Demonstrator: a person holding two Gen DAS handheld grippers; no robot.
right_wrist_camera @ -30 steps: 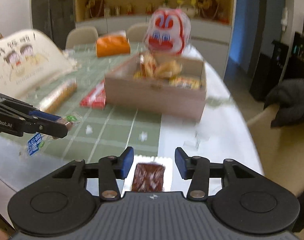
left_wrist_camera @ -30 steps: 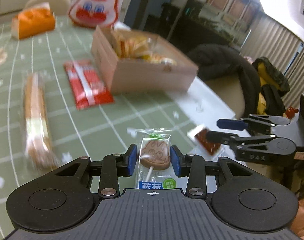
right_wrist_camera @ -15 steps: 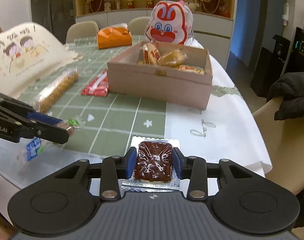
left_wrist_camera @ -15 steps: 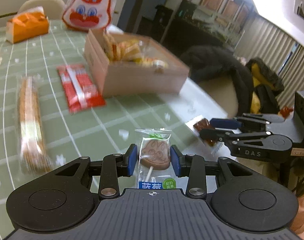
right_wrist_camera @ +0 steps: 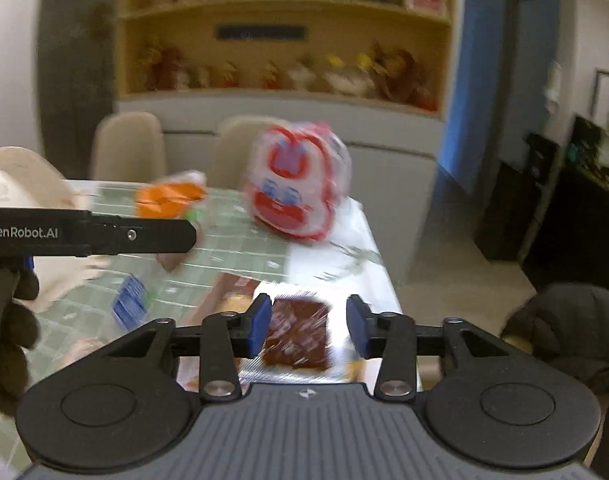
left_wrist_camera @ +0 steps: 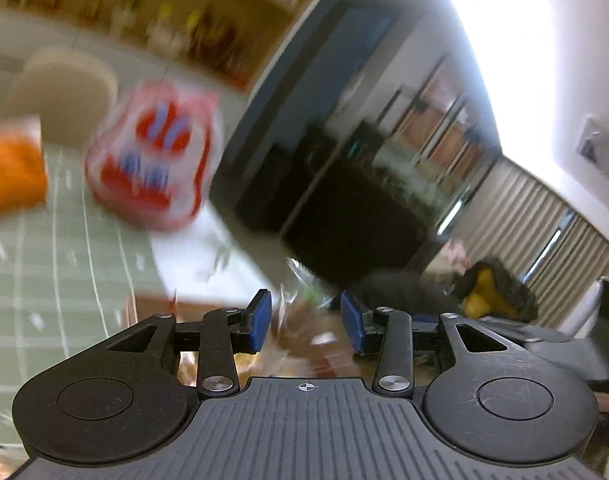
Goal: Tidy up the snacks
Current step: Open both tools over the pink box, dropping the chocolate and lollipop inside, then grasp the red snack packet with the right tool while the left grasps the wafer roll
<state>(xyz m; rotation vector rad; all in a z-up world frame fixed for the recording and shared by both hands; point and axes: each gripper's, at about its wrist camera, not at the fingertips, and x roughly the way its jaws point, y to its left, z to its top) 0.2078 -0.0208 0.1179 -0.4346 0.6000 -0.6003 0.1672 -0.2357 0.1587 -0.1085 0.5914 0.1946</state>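
Where the green checked table (right_wrist_camera: 244, 256) reaches its far end, a red-and-white rabbit-face bag (right_wrist_camera: 298, 184) stands upright with an orange packet (right_wrist_camera: 166, 198) to its left. Nearer, the right gripper (right_wrist_camera: 308, 326) has its blue pads spread, the dark brown wrapped snack (right_wrist_camera: 298, 334) lying between them, its right edge clear of the pad. The left gripper (left_wrist_camera: 306, 316) is likewise spread, a blurred clear-wrapped sweet (left_wrist_camera: 294, 328) between its pads; contact cannot be told.
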